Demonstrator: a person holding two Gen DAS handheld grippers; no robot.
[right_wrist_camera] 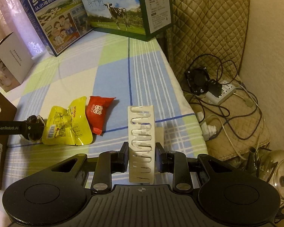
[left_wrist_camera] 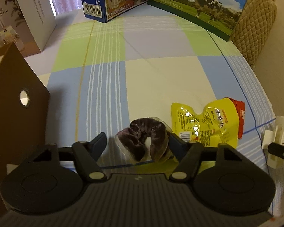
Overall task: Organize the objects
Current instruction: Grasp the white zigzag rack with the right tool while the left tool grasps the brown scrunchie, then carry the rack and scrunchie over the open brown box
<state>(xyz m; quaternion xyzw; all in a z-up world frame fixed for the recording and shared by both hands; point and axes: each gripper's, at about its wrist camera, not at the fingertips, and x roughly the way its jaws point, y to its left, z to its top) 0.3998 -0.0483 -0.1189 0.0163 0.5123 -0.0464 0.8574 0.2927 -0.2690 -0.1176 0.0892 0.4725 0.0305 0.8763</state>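
1. Your left gripper (left_wrist_camera: 138,143): lower centre of the left view. Its fingers stood fairly wide on either side of a dark purple scrunchie (left_wrist_camera: 145,138) in clear wrap. The right finger touched the wrap; whether the left one did, I could not tell.

2. Your right gripper (right_wrist_camera: 141,156): lower centre of the right view. Its fingers were narrow, closed on a white slotted holder (right_wrist_camera: 141,141) that stood up between them and rose toward mid-frame.

3. Yellow packet (left_wrist_camera: 206,124): lay flat on the checked cloth (left_wrist_camera: 161,75), just right of the scrunchie, crumpled.

4. Red packet (right_wrist_camera: 99,111): lay beside the yellow packet, its corner tucked against it, left of the holder in the right view.

5. Brown board (left_wrist_camera: 15,98) with a round hole: left edge of the left view.

6. White box (left_wrist_camera: 28,19): upper left.

7. Blue milk carton (left_wrist_camera: 111,0) and green milk carton (left_wrist_camera: 198,5): top of the frame, at the cloth's far edge.

8. Quilted cover (right_wrist_camera: 208,28), power strip (right_wrist_camera: 223,92) with tangled cables, and a metal kettle (right_wrist_camera: 280,172): right side of the right view, off the cloth.
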